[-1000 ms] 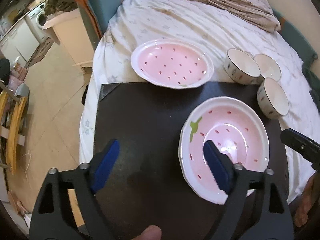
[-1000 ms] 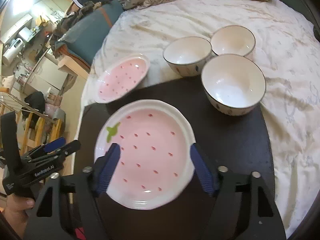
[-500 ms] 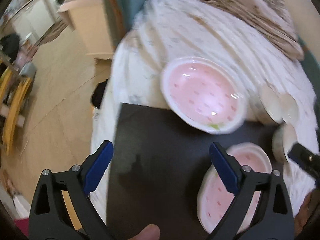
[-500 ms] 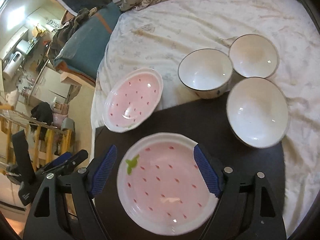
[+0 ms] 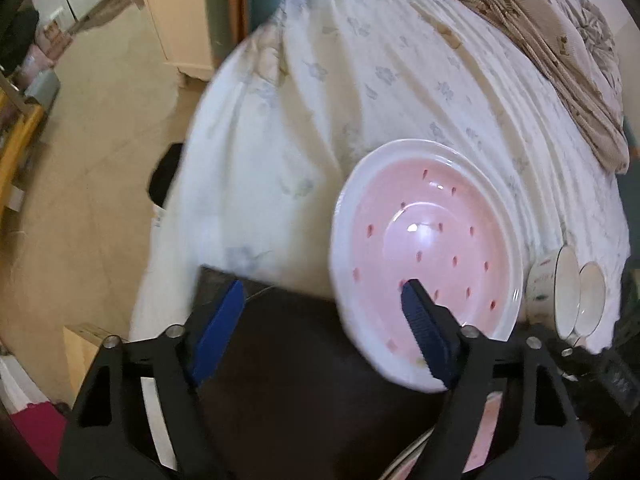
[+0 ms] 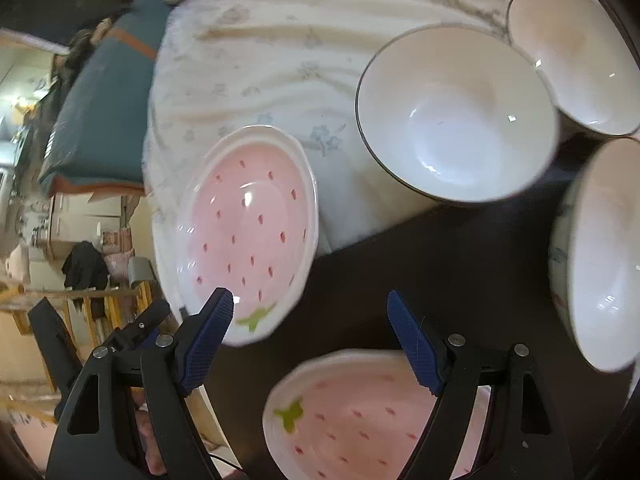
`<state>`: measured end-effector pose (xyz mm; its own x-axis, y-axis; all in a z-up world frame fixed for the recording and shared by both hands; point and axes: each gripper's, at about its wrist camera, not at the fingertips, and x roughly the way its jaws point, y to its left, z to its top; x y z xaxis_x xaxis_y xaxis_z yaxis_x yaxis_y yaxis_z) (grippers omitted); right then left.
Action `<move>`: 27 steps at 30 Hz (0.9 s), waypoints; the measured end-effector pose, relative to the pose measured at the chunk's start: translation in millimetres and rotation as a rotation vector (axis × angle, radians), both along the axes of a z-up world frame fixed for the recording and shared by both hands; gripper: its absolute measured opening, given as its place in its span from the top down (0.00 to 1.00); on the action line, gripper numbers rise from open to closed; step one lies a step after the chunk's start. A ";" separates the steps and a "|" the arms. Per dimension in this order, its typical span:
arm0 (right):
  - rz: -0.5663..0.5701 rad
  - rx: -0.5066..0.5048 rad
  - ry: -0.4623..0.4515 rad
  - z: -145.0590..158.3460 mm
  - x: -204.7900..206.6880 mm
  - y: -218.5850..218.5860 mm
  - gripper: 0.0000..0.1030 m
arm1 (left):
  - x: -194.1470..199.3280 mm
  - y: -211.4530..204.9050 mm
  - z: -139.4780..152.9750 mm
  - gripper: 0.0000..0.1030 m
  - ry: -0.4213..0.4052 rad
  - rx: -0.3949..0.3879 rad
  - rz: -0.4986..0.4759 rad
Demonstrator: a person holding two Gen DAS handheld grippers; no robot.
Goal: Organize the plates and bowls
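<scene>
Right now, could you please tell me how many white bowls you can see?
3. One white bowl sits on the bedsheet, a second behind it at the top right, and a third on the dark board at the right edge.
</scene>
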<state>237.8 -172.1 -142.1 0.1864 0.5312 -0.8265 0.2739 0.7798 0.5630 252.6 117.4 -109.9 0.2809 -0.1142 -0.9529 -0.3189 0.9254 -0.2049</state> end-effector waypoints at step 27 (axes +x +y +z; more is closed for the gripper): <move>0.118 -0.008 -0.008 -34.2 27.6 36.7 0.72 | 22.5 -34.2 -13.0 0.79 0.047 0.055 -0.104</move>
<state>265.4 -135.4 -176.3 0.1293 0.5432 -0.8296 0.1755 0.8108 0.5583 275.1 83.2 -122.9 0.2250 -0.0876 -0.9704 -0.2291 0.9633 -0.1401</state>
